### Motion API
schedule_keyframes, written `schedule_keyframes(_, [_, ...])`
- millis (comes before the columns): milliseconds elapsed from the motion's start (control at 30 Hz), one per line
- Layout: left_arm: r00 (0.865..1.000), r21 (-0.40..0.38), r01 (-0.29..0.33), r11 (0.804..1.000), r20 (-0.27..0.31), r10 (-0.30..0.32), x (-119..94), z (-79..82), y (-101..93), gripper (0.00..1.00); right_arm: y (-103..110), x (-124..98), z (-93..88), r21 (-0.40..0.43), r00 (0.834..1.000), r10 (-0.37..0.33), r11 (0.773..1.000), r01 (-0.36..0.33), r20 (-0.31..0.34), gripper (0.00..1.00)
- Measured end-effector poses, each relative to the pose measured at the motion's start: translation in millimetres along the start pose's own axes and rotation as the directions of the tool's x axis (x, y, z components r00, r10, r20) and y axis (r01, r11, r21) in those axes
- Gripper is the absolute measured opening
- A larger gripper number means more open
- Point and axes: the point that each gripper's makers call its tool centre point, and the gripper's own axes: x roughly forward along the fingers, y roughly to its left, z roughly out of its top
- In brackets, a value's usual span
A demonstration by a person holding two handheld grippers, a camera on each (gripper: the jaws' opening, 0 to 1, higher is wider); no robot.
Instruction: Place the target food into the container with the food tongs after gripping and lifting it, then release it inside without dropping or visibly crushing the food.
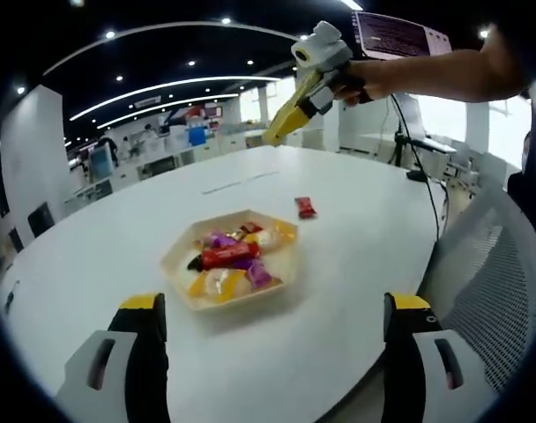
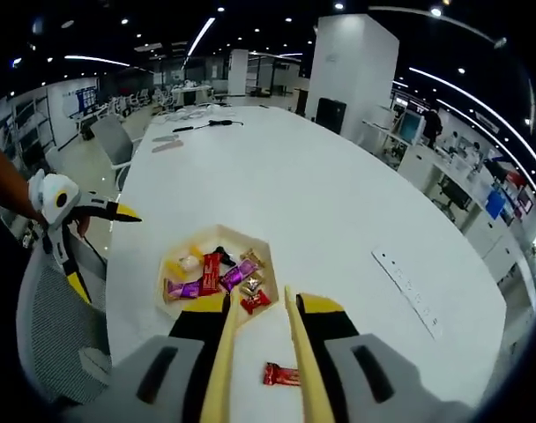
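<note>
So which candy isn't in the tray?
The red candy lying alone on the white table; every other sweet sits inside the hexagonal tray.

I can read no text, brand, number or sign from either of my grippers' cameras. In the left gripper view, a monitor [image 1: 400,35] high above the table shows rows of pale lettering, too blurred to make out (only faint lines on a dark screen). The red wrapper [image 1: 227,255] lying on top of the sweets in the hexagonal tray [image 1: 175,264] carries light markings, but they are too small to read. In the right gripper view, the loose red candy packet [image 2: 281,375] on the white table [image 2: 321,203] has pale print that stays illegible, and the blue panels [image 2: 499,204] on the far wall show no readable words.
</note>
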Motion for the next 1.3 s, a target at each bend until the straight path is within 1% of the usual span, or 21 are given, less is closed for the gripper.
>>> schedule_keyframes(100, [0.999,-0.008,0.020,1.000,0.042,-0.020,-2,7.6,-2.9,0.99,-4,-10,-10.7,0.011,1.000,-0.010,1.000,0.010,-0.003,0.28])
schedule_keyframes(167, [0.998,-0.012,0.024,1.000,0.052,-0.023,-3,9.6,-3.8,0.99,-6,-15,-15.2,0.015,1.000,-0.014,1.000,0.014,-0.001,0.28])
schedule_keyframes(333, [0.998,-0.032,0.025,0.999,0.057,-0.024,-3,9.9,-2.6,0.99,-14,-29,-31.3,0.019,1.000,-0.025,1.000,0.025,-0.014,0.28])
schedule_keyframes(400, [0.998,-0.026,0.030,0.999,0.055,-0.028,-2,9.6,-3.8,0.99,-18,-36,-38.7,0.016,0.999,-0.033,0.999,0.033,-0.016,0.29])
schedule_keyframes(500, [0.998,-0.020,0.032,0.999,0.053,-0.031,-2,10.0,-5.1,0.99,-25,-40,-48.0,0.015,0.999,-0.040,0.999,0.040,-0.020,0.28])
schedule_keyframes(567, [0.998,-0.016,0.037,0.999,0.048,-0.036,-1,9.0,-6.2,0.99,-30,-43,-54.3,0.029,0.999,-0.044,0.999,0.044,-0.026,0.28])
schedule_keyframes(767, [0.998,-0.011,0.034,0.999,0.045,-0.033,-1,8.5,-5.7,0.99,-36,-50,-68.9,0.011,0.998,-0.048,0.999,0.049,-0.027,0.28])
schedule_keyframes(1033, [0.999,-0.014,0.029,0.999,0.042,-0.028,-1,7.8,-4.8,0.99,-46,-55,-71.2,-0.004,1.000,-0.029,1.000,0.029,-0.008,0.29])
schedule_keyframes(1133, [0.999,-0.012,0.017,1.000,0.037,-0.016,-1,6.4,-2.0,0.99,-49,-53,-73.1,-0.004,1.000,-0.010,1.000,0.010,-0.023,0.28])
schedule_keyframes(1300, [0.999,-0.014,0.019,1.000,0.035,-0.019,-1,6.2,-2.8,0.99,-54,-47,-78.0,-0.022,0.999,0.006,1.000,-0.006,-0.036,0.28])
